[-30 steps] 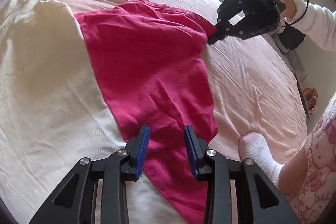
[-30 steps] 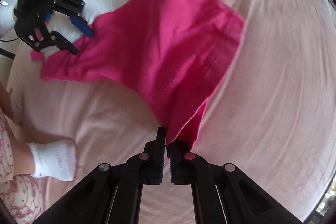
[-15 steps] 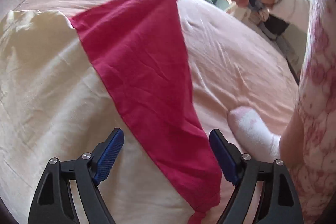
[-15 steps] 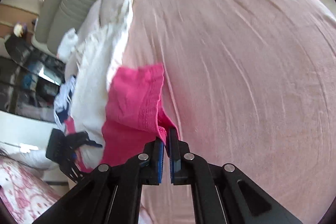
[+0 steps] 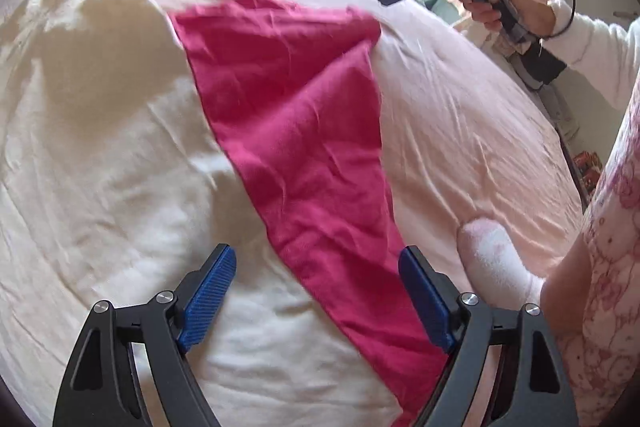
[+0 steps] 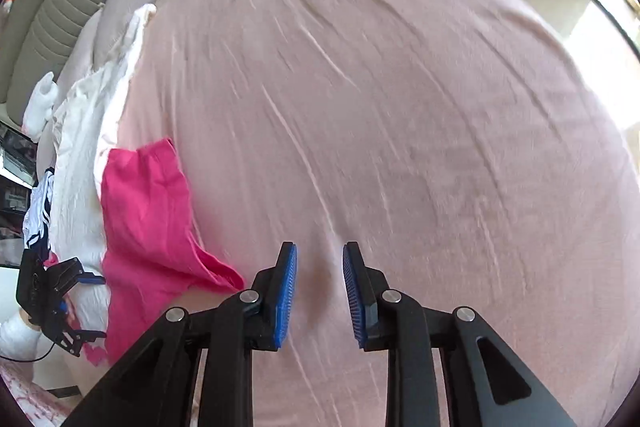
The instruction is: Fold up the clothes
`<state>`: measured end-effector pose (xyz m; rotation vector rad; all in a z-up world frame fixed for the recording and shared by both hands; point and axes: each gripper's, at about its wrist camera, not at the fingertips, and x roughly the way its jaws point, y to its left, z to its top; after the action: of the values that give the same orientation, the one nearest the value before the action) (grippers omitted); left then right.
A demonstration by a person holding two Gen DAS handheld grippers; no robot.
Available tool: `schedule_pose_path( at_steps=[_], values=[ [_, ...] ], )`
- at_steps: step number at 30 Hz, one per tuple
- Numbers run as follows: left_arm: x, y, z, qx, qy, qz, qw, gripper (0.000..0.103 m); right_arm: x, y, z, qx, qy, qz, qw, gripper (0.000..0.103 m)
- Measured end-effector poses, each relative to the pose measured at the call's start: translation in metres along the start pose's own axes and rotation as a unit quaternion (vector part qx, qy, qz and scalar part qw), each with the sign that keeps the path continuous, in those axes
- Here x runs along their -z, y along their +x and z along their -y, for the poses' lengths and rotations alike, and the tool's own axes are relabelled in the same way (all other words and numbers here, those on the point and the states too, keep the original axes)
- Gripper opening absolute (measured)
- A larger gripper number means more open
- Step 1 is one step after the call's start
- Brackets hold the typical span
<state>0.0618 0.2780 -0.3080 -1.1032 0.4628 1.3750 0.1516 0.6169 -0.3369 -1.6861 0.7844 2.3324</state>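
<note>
Findings: your left gripper [image 5: 318, 297] stands spread wide over the pink garment [image 5: 296, 131], not pinching it; your right gripper [image 6: 320, 295] is opening, empty, above the bedsheet [image 6: 400, 107].

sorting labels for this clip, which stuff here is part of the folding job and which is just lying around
Part of the job:
- red garment, spread on the bed
- left gripper, open over its near end
- right gripper, jaws opening, nothing between them

Just lying about:
- cream cloth under the garment's edge
- pink bedsheet
- white and navy clothes at the bed's edge
</note>
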Motion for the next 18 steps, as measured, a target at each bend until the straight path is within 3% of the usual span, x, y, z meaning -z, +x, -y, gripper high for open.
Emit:
schedule_pose_path(
  at_steps=[2,5,7,9,10,13,14,16,18],
  values=[
    [-0.015,-0.004,0.001,-0.013,0.008,0.039,0.9991,0.083,-0.009,-0.001,-0.053,-0.032,-0.075,0.019,0.997,0.025],
    [-0.022,0.021,0.0,-0.015,0.008,-0.003,0.9998,0.083,0.003,0.033,-0.147,-0.061,-0.192,-0.001,0.98,0.025],
    [0.0,0.021,0.004,-0.033,0.052,-0.027,0.9977,0.083,0.017,0.067,-0.185,-0.05,-0.246,-0.02,0.968,0.025],
    [0.027,0.011,0.004,-0.047,0.083,-0.055,0.994,0.083,0.022,0.089,-0.178,-0.005,-0.27,-0.032,0.962,0.019],
    [0.042,0.0,0.002,-0.051,0.09,-0.07,0.9921,0.083,0.017,0.09,-0.164,-0.01,-0.255,-0.028,0.966,0.0],
    [0.076,-0.042,-0.008,-0.06,0.067,-0.13,0.9874,0.083,-0.005,0.063,-0.123,-0.029,-0.129,-0.02,0.991,0.0],
    [0.085,-0.056,-0.011,-0.069,0.06,-0.14,0.9859,0.083,-0.003,0.048,-0.128,-0.029,-0.137,-0.002,0.99,0.008],
    [0.102,-0.084,-0.016,-0.088,0.047,-0.159,0.9822,0.083,0.004,0.026,-0.152,-0.041,-0.177,0.028,0.983,0.008],
    [0.114,-0.098,-0.024,-0.126,0.042,-0.148,0.98,0.083,0.015,0.029,-0.195,-0.073,-0.213,0.022,0.974,0.015]
  ],
)
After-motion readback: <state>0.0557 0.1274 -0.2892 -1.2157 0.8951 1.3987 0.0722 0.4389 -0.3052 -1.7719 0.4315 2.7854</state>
